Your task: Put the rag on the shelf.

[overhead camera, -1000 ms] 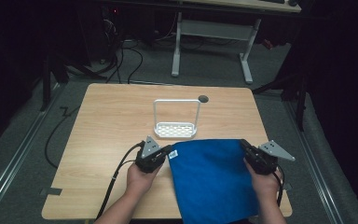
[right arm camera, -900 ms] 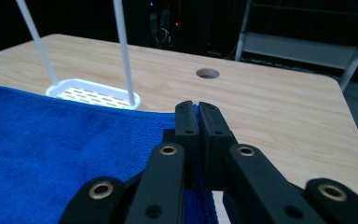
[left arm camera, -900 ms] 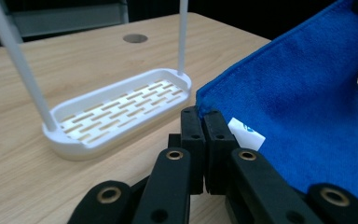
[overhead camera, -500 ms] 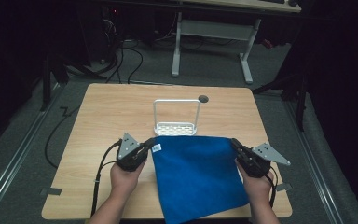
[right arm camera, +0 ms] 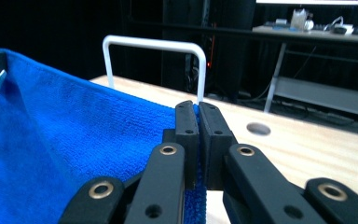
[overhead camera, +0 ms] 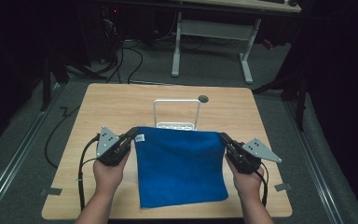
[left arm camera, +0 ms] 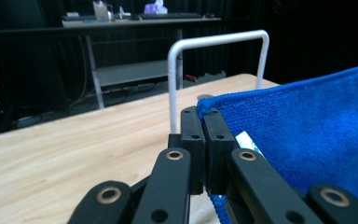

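A blue towel (overhead camera: 179, 165) hangs stretched between the two grippers above the wooden table (overhead camera: 107, 109), its lower edge lying near the table's front. My left gripper (overhead camera: 133, 134) is shut on the towel's upper left corner, where a small white tag (overhead camera: 140, 138) shows. My right gripper (overhead camera: 223, 138) is shut on the upper right corner. In the left gripper view the jaws (left arm camera: 204, 140) pinch the blue towel (left arm camera: 307, 135). In the right gripper view the jaws (right arm camera: 198, 135) clamp the towel's edge (right arm camera: 74, 140). A white wire rack (overhead camera: 176, 113) stands just behind the towel's top edge.
A round cable hole (overhead camera: 203, 99) sits in the table behind the rack. Cables (overhead camera: 81, 182) trail from each gripper toward the front edge. Beyond the table stands a white-legged desk (overhead camera: 209, 42) on the dark floor.
Both grippers have lifted the towel's top edge and spread apart, pulling it taut. The towel has shifted left and squared up in front of the rack.
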A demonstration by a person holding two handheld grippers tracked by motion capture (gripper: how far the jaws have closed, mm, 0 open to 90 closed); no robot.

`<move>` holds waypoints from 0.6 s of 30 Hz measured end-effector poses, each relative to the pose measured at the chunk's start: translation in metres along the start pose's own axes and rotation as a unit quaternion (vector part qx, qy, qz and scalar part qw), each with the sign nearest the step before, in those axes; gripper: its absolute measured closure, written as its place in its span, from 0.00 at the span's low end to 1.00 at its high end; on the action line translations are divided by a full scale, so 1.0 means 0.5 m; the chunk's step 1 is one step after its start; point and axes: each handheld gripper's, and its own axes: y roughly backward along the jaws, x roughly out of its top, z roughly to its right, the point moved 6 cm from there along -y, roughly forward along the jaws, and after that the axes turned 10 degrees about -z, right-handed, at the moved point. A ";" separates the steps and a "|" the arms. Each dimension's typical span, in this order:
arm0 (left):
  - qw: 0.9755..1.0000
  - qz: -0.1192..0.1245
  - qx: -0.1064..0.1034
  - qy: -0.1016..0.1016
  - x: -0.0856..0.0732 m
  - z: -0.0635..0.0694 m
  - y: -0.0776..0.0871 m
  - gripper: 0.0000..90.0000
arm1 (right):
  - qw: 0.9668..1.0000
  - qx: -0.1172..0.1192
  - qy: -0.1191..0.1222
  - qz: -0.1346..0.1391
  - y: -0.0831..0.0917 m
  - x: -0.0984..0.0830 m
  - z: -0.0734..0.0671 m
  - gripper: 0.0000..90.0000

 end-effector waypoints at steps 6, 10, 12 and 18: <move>1.000 0.025 0.007 0.000 0.039 -0.011 0.010 0.99 | 1.000 -0.008 0.005 0.027 0.000 0.044 -0.009 0.97; 0.999 0.033 0.010 -0.001 0.055 -0.011 0.010 0.99 | 0.999 -0.014 0.008 0.037 0.001 0.061 -0.007 0.97; 0.999 0.041 0.008 0.002 0.067 -0.011 0.010 0.99 | 0.999 -0.015 0.005 0.039 0.002 0.070 -0.005 0.97; 0.998 0.059 0.010 -0.003 0.104 -0.013 0.015 0.99 | 0.999 -0.018 0.005 0.051 0.007 0.096 0.004 0.97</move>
